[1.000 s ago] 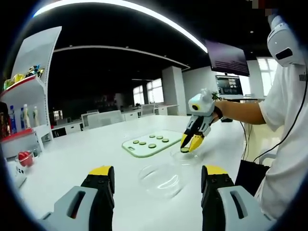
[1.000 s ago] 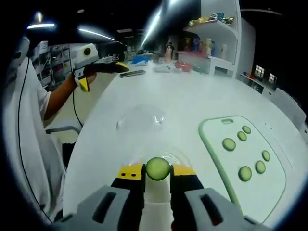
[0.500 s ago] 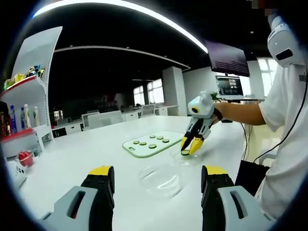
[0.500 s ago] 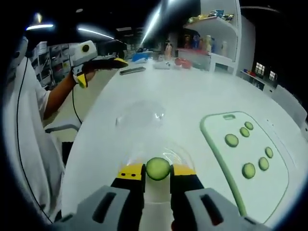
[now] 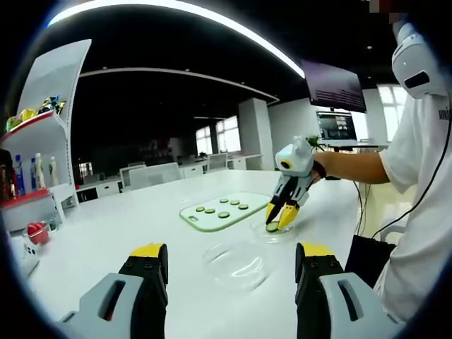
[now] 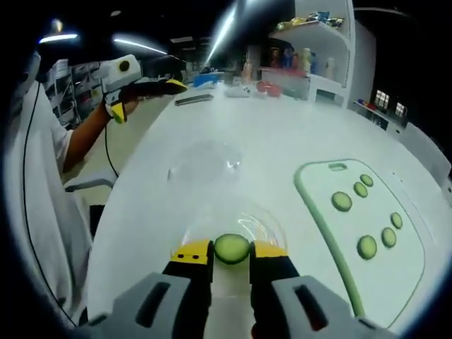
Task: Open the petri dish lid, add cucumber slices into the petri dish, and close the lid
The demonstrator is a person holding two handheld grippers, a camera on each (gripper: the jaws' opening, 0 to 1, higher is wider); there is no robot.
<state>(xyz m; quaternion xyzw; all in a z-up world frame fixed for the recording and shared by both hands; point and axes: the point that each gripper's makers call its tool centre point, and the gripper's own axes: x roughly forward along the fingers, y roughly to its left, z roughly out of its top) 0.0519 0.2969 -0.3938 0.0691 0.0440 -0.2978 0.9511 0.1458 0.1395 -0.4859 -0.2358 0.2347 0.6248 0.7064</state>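
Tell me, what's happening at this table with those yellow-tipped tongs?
A person holds a gripper in each hand. The right gripper pinches a cucumber slice over the open petri dish. The clear lid lies apart on the table. Five more slices wait on the green cutting board. The left gripper is open and holds nothing.

No lettering, label, brand, number or sign can be read in either view. The bottles (image 5: 34, 173) on the shelf unit (image 5: 42, 127) carry labels, but these are too small and blurred to make out, and the lit monitor (image 5: 336, 126) beyond the far edge of the table (image 5: 106, 226) shows only unreadable shapes.
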